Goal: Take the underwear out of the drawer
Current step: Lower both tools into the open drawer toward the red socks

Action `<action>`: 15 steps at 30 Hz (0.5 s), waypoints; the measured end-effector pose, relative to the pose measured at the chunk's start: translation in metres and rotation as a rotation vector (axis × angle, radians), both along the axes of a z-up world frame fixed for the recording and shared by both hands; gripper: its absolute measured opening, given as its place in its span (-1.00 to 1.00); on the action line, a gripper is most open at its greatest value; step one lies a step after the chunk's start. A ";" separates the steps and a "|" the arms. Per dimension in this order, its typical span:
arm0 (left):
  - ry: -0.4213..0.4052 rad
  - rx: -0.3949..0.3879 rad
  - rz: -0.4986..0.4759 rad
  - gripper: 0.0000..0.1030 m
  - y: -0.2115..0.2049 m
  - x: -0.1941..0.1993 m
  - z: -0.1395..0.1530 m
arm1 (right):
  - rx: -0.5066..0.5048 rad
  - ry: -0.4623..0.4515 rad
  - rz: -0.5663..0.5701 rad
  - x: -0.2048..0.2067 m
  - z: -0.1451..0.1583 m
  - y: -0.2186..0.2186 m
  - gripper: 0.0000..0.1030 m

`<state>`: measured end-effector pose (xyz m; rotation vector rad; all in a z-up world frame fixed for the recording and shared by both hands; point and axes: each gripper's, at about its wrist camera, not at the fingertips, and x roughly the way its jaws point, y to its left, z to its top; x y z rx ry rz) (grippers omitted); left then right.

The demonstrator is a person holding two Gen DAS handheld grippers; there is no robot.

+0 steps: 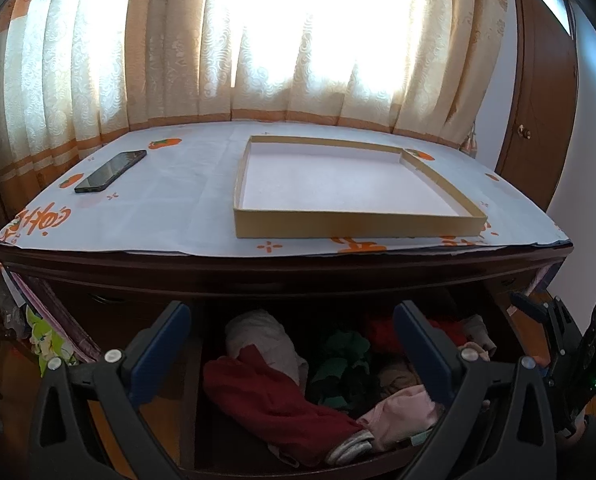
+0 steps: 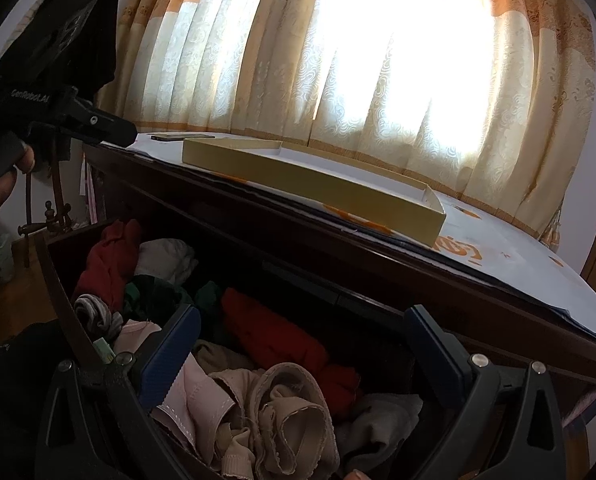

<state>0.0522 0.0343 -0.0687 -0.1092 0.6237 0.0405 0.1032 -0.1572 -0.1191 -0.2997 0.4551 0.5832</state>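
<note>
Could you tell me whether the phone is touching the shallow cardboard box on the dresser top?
Apart. The left wrist view shows the phone lying well left of the shallow cardboard box, with bare printed cloth between them.

Dark wooden bench (image 1: 282, 270), top covered by a white sheet (image 1: 186, 208) printed with orange motifs. Lying flat on the sheet: a black phone (image 1: 110, 171) toward the left, and a shallow tan cardboard tray (image 1: 353, 227), white inside, toward the right. The two well apart. Open drawer (image 2: 64, 280) below holds jumbled underwear (image 1: 282, 396).
</note>
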 end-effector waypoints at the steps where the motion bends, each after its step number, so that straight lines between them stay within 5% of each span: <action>1: 0.000 -0.001 0.003 0.99 0.001 0.000 0.000 | -0.001 0.004 0.003 0.000 0.000 0.000 0.99; 15: 0.000 -0.002 0.029 0.99 0.017 -0.001 0.005 | -0.052 0.042 0.021 0.000 -0.002 0.005 0.99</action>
